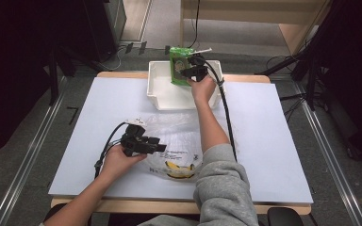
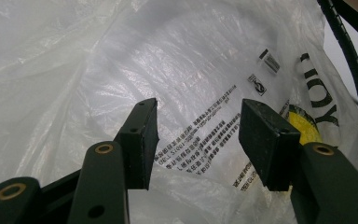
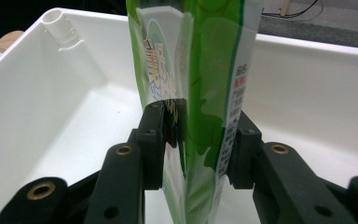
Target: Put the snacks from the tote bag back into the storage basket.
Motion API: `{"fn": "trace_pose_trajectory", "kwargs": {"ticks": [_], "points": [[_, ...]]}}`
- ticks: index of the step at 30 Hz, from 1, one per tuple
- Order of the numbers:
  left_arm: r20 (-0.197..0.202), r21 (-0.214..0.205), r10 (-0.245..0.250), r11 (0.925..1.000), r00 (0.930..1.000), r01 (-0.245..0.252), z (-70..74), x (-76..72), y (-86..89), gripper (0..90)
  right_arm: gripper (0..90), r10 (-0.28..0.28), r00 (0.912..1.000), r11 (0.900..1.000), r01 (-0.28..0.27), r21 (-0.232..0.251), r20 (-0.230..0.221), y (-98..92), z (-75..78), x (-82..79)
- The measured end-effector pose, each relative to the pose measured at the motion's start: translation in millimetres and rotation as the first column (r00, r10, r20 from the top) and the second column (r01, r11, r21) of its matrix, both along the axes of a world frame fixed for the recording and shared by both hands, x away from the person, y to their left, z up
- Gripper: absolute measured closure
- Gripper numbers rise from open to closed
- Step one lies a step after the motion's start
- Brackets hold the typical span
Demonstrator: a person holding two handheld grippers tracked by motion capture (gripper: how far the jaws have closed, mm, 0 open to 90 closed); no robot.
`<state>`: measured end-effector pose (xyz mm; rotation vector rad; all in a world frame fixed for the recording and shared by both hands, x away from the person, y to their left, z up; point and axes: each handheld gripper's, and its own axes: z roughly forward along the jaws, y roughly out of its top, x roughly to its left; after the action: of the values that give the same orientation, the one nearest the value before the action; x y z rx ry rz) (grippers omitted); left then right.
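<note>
I am holding the green pouch (image 1: 179,66) upright in my right gripper (image 1: 192,72), over the far side of the white bin (image 1: 162,94) at the table's (image 1: 273,141) far edge. In the right gripper view the jaws are sitting on either side of the pouch (image 3: 200,93), low on its body. The near pad is on the film; whether the far pad is pressing I cannot tell, so I am treating the grip as loose.

My left gripper (image 1: 143,143) is resting over the clear plastic bag (image 1: 176,136) spread on the table near me. Its jaws are standing wide with nothing between them; in the left gripper view the bag's printed film (image 2: 200,126) is lying just beyond the pads.

Risks I am judging from here:
- The pouch is tall and being held low, so it may tip or fold over the jaws if the grip slackens.
- The film is glossy; a light hold could let it slide down and land crooked, or catch on the bin's far wall.
- If it is released while leaning outward, it may drop behind the bin rather than into it.
- The cable (image 1: 226,113) trailing along my right forearm is crossing above the bag and could drag it.
</note>
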<state>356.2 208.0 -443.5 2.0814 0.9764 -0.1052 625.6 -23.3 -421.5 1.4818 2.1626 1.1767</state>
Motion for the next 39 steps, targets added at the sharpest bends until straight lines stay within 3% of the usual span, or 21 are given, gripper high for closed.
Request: {"fn": "trace_pose_trajectory", "kwargs": {"ticks": [9,20,27,31,39], "points": [[0.002,0.005,-0.002,1.0,1.0,0.002,0.1,-0.3,-0.4,48.6,58.1,-0.019,0.9997,0.9984,0.018,-0.053,-0.017,-3.5,-3.2,1.8],[0.0,0.004,-0.002,1.0,1.0,0.002,-0.3,-0.1,-0.5,48.6,51.2,-0.068,0.9965,0.9967,0.066,-0.048,-0.048,-8.1,-12.8,5.5],[-0.001,0.007,-0.005,1.0,1.0,0.005,-0.5,-0.1,-0.7,48.6,48.2,-0.086,0.9961,0.9925,0.085,-0.088,-0.016,-5.7,-11.8,4.9],[-0.001,0.009,-0.007,0.9999,1.0,0.007,-0.7,-0.1,-0.8,48.6,41.0,-0.111,0.9937,0.9893,0.109,-0.097,-0.012,-6.9,-12.8,6.2],[-0.002,0.011,-0.007,0.9999,1.0,0.007,-1.4,0.0,-1.1,48.5,36.5,-0.11,0.9936,0.9925,0.108,-0.058,-0.029,-6.4,-15.1,8.6]]}}
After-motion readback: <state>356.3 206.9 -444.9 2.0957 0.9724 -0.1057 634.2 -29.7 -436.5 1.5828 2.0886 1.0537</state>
